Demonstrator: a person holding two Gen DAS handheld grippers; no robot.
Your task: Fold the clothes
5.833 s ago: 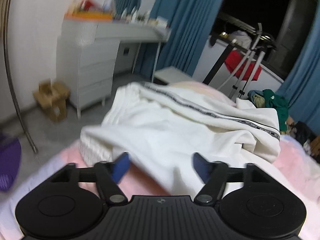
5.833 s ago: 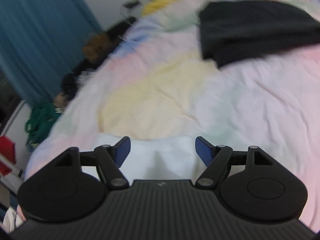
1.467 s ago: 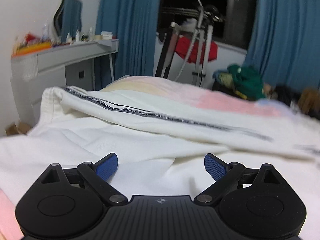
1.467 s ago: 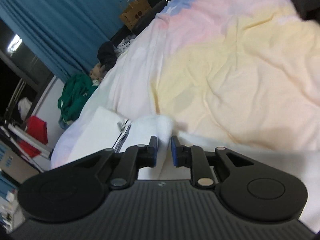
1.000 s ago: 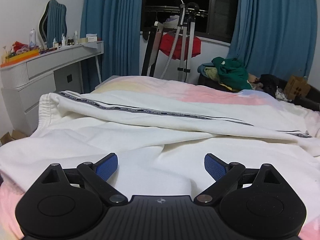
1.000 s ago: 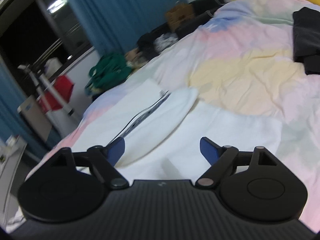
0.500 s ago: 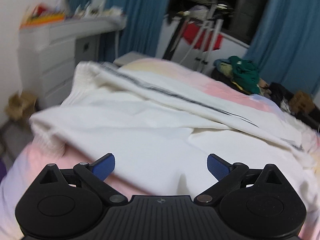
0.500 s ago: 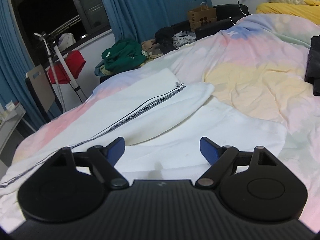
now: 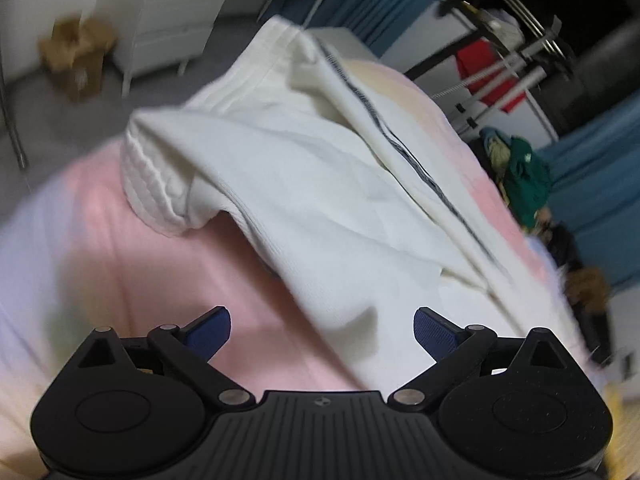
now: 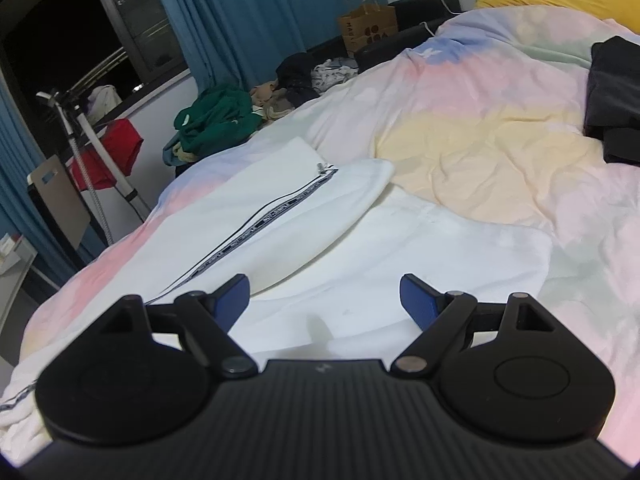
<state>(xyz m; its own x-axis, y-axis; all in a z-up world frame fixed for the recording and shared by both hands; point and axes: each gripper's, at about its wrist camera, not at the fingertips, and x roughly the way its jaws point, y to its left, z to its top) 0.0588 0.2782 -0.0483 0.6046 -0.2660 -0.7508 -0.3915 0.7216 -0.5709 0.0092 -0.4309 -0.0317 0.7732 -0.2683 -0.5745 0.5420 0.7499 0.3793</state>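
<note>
A white zip-up jacket (image 9: 320, 200) with a dark zipper band lies spread on the pastel duvet (image 9: 132, 264). Its ribbed hem is bunched at the left of the left wrist view. My left gripper (image 9: 322, 330) is open and empty, just above the jacket's near edge. In the right wrist view the jacket (image 10: 288, 220) lies with its zipper (image 10: 256, 228) running away from me and a sleeve spread to the right. My right gripper (image 10: 324, 300) is open and empty over the white fabric.
A dark garment (image 10: 612, 112) lies on the bed at the right. A pile of clothes, including a green garment (image 10: 216, 124), lies beside the bed. A drying rack (image 10: 92, 136) stands by the blue curtains. A white dresser (image 9: 168, 20) and a cardboard box (image 9: 76, 56) stand on the floor.
My left gripper has swung and tilted down toward the jacket's hem end. My right gripper, shut on the jacket 1.5 s ago, is open and has pulled back.
</note>
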